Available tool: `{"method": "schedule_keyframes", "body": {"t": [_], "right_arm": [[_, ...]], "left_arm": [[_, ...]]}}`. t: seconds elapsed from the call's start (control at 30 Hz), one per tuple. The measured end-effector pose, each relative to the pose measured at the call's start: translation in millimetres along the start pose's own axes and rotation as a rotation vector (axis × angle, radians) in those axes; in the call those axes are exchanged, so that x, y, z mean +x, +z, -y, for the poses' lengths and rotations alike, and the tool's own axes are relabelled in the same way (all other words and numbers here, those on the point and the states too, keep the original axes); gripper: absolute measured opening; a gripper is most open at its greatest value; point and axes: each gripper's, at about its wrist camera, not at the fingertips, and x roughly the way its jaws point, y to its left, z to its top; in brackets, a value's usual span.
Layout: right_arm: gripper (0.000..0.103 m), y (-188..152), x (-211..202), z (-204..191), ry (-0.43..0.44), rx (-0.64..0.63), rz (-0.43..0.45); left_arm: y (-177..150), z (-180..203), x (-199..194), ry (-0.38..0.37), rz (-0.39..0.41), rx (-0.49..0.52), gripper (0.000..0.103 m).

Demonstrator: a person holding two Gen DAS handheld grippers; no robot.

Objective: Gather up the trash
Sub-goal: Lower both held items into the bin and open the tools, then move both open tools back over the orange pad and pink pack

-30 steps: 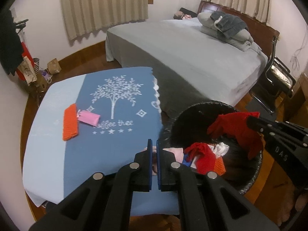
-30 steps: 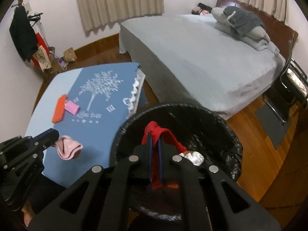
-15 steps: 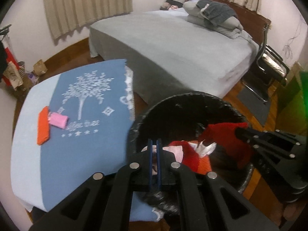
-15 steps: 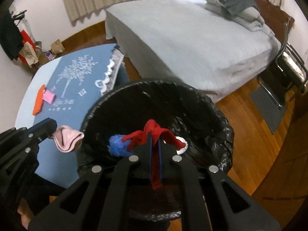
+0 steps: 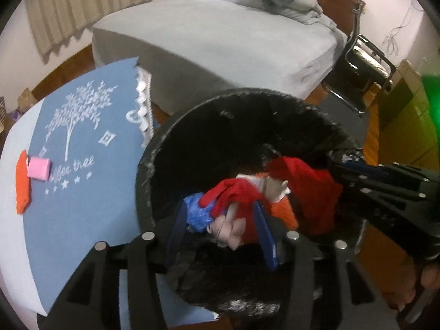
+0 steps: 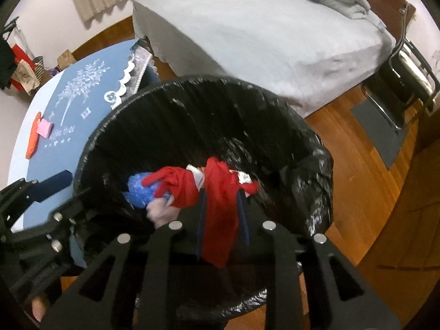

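Observation:
A black-lined trash bin (image 5: 247,115) (image 6: 209,104) stands beside a table with a blue cloth (image 5: 77,165) (image 6: 77,104). My left gripper (image 5: 220,228) is over the bin with its jaws open, and a pale pink cloth (image 5: 231,231) hangs loose between them. My right gripper (image 6: 222,206) is also over the bin with its jaws open, and a red cloth (image 6: 220,214) drapes between them. Red, blue and white trash (image 6: 170,184) lies in the bin. An orange cloth (image 5: 22,184) and a pink piece (image 5: 38,168) lie on the table.
A bed with grey sheet (image 5: 220,41) (image 6: 261,33) stands behind the bin. A black metal chair (image 5: 363,63) (image 6: 404,82) stands to the right on the wood floor. Bags (image 6: 24,71) sit by the far left wall.
Both grippers moved over the bin and opened from shut. The pink cloth and the red cloth now hang loose between the open jaws.

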Motion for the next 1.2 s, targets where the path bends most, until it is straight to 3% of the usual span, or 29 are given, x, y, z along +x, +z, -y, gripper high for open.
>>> {"method": "schedule_keyframes", "body": {"t": [0.17,0.37,0.67,0.9,1.2], "right_arm": [[0.026,-17.1,0.0,0.4,0.013,0.021,-0.009],[0.040,-30.3,-7.1,-25.5,0.020,-0.005,-0.007],[0.046,-26.4,-28.6,-85.1,0.059,-0.056,0.029],[0.047,-13.8,-33.8,-154.1,0.116,-0.126,0.046],[0.047,11.4,-8.0,-252.6,0.168,-0.215,0.027]], "left_arm": [[-14.8,-23.1,-2.4,0.032,-0.016,-0.035,0.062],[-28.8,-49.6,-18.2,0.059,-0.006,-0.064,0.064],[-40.7,-103.7,-62.4,0.115,0.068,-0.130,0.068],[-60.2,-176.7,-82.6,0.189,0.087,-0.213,0.068],[-74.4,-286.7,-100.9,0.294,0.093,-0.345,0.068]]}}
